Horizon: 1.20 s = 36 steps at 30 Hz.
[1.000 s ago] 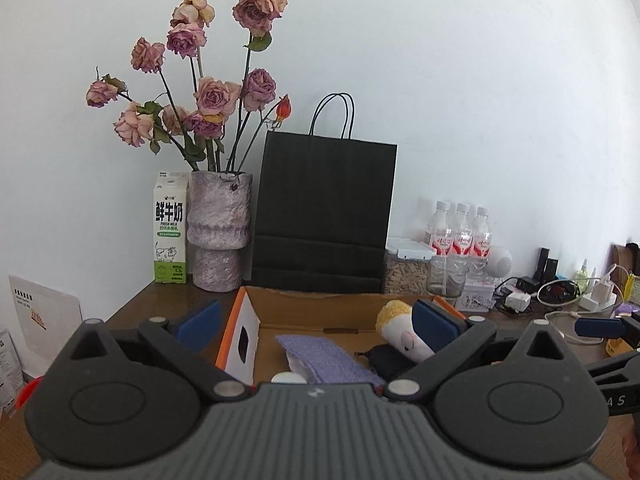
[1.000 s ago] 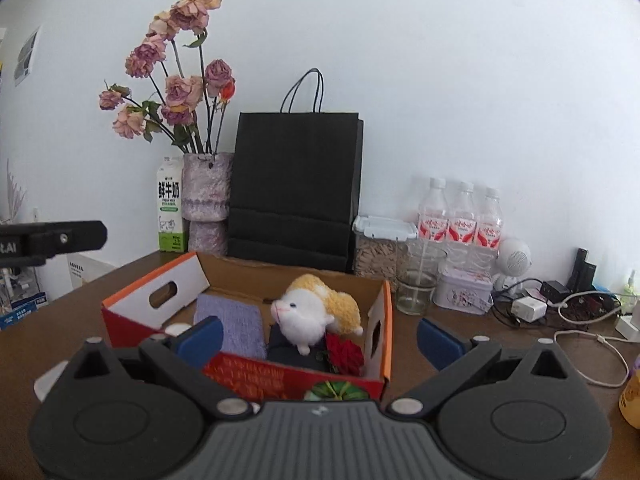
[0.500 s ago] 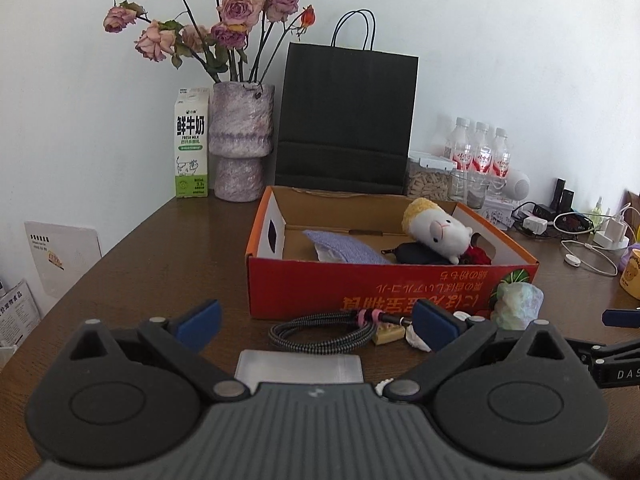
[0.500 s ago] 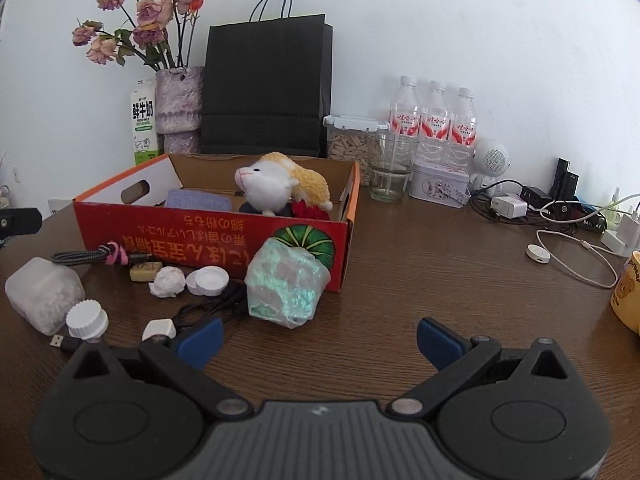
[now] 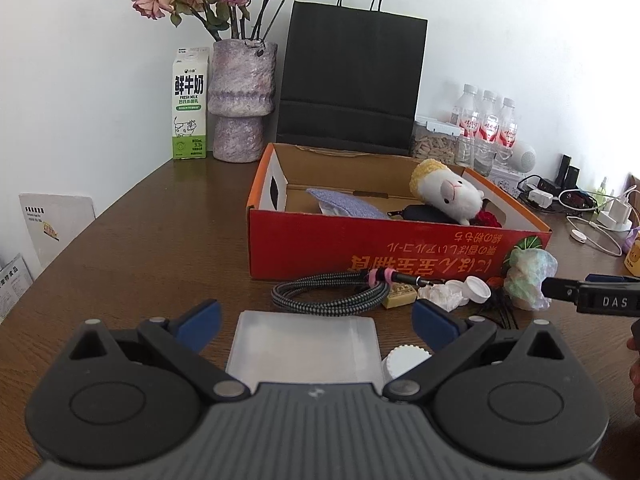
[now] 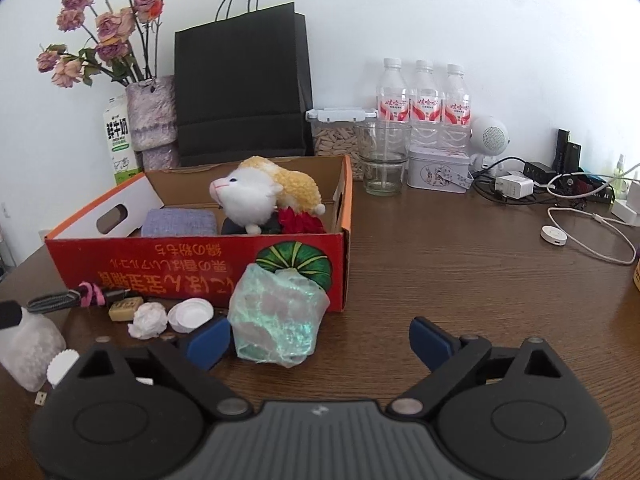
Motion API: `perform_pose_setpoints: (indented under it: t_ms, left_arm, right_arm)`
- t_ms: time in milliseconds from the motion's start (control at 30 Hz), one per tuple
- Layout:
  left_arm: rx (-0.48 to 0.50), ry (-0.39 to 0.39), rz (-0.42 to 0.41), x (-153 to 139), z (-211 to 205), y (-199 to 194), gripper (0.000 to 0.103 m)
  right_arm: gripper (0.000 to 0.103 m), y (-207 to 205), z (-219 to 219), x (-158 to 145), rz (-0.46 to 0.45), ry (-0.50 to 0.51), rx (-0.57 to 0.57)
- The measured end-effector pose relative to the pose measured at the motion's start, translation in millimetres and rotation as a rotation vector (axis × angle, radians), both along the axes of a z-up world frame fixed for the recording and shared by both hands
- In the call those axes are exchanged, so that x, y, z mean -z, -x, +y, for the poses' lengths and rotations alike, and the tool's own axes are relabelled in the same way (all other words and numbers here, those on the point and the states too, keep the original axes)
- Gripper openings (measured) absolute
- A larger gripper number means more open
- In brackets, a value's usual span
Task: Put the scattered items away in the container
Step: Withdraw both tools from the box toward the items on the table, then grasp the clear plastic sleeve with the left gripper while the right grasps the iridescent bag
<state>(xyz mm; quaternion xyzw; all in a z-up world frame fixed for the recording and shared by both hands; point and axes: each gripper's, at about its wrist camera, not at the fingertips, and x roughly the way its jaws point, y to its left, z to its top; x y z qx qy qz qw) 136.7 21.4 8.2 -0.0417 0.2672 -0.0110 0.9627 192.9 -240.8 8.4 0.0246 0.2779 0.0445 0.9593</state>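
A red cardboard box point(image 5: 360, 248) point(image 6: 192, 264) holds a plush sheep point(image 6: 256, 196), a purple cloth point(image 6: 178, 222) and a red flower. In front of it lie a braided cable point(image 5: 332, 294), a tan block point(image 5: 400, 300), crumpled white paper point(image 6: 149, 320) and a white cap point(image 6: 191, 314). My left gripper point(image 5: 316, 320) is open, its pads standing on either side of a translucent plastic container point(image 5: 304, 346), clear of it. My right gripper point(image 6: 320, 340) is closing. A crumpled green plastic bag point(image 6: 280, 316) lies between its jaws, close to the left pad.
At the back stand a black paper bag point(image 5: 348, 80), a vase of roses point(image 5: 242, 100), a milk carton point(image 5: 190, 104), three water bottles point(image 6: 424, 100), a glass point(image 6: 384, 164) and a tin. Chargers and white cables point(image 6: 588, 232) crowd the right of the table.
Both grippers have sunk and tipped downward toward the table. The loose items in front of the box have come into view, and the right jaws have narrowed slightly around the green bag.
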Motion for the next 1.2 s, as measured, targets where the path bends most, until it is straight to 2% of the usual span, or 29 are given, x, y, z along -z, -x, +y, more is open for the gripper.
perform_pose_setpoints:
  t_ms: [100,333,533,633,667,733,833,867,900,933,1000,1200]
  left_arm:
    - [0.003,-0.013,0.030,5.5,0.0,-4.6,0.103]
    - [-0.032,0.015,0.107,20.1,13.0,-21.1,0.103]
    - [-0.047,0.003,0.153,29.2,17.8,-38.1,0.102]
    - [-0.056,0.010,0.162,32.5,19.9,-41.9,0.097]
    - [-0.060,0.008,0.159,32.5,19.8,-41.9,0.090]
    - [-0.069,0.002,0.149,32.1,19.7,-41.5,0.085]
    - [-0.070,-0.008,0.139,32.7,17.8,-40.4,0.084]
    - [-0.070,-0.012,0.136,32.8,17.2,-40.3,0.084]
    - [-0.073,-0.014,0.132,33.1,16.8,-40.4,0.084]
    - [-0.073,-0.016,0.127,33.6,16.5,-39.8,0.084]
    - [-0.073,-0.023,0.120,34.2,16.0,-38.8,0.084]
    - [-0.077,-0.025,0.107,34.9,15.7,-35.5,0.085]
  right_arm:
    - [0.095,-3.2,-0.6,1.3,0.004,-0.008,-0.001]
    - [0.095,-2.0,9.8,5.5,-0.006,0.056,-0.017]
    - [0.095,-8.4,9.6,4.0,-0.011,0.047,-0.011]
    - [0.095,-13.2,9.8,4.4,-0.013,0.038,-0.008]
    - [0.094,-14.8,9.7,5.3,-0.011,0.035,-0.007]
    - [0.091,-18.0,10.5,7.0,-0.005,0.031,-0.009]
    - [0.078,-19.2,15.2,9.6,0.002,0.040,-0.033]
    - [0.064,-18.4,17.0,10.6,0.002,0.044,-0.046]
    - [0.045,-17.3,18.9,11.1,0.002,0.046,-0.057]
    - [0.038,-16.4,20.2,11.5,0.002,0.047,-0.070]
    - [0.033,-12.3,22.4,12.1,-0.009,0.059,-0.078]
    - [0.030,-3.4,25.0,9.8,-0.039,0.089,-0.075]
